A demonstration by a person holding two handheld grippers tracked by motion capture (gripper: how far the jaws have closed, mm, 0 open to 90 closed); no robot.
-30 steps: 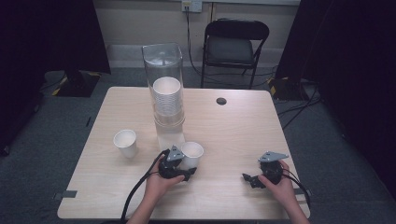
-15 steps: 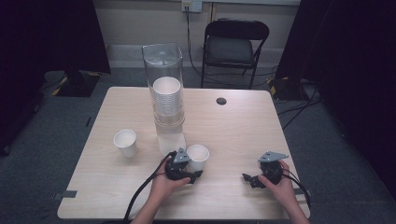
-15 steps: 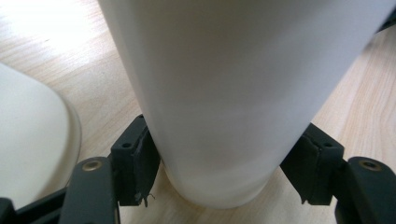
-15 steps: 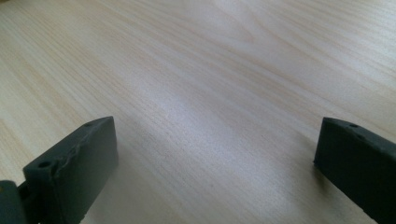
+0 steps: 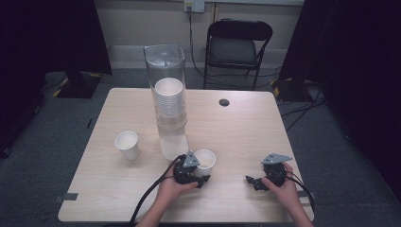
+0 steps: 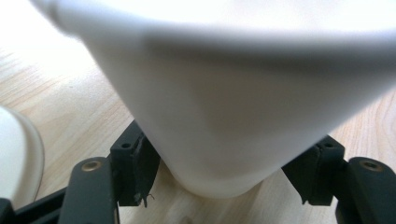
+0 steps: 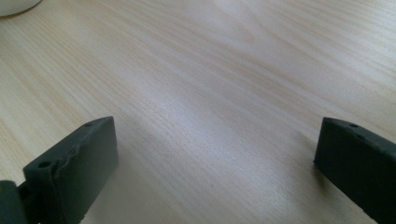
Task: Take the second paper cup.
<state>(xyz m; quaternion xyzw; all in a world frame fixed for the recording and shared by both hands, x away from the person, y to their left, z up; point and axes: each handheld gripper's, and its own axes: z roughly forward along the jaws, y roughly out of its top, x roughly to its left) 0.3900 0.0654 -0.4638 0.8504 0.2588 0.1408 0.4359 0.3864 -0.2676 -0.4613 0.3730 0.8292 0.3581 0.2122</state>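
Matt white paper cup, pale wood-grain table

The white paper cup, gripped by the left gripper, has been carried rightward, away from the clear dispenser.

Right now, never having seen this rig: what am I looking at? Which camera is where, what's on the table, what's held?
No robot arm here: a person holds a two-jaw gripper in each hand. The high view comes from a fixed camera above the person's side of the wooden table, looking forward and down. The other two cameras ride on the grippers and look along their black jaws.

On the table stand a tall clear dispenser with a stack of paper cups inside, a single white cup to its left, and a second white cup near the front.

The left gripper has its jaws on either side of that front cup, low on its base, pressing on it. The right gripper rests on the table, jaws wide apart with bare wood between them. A folding chair stands beyond the table.
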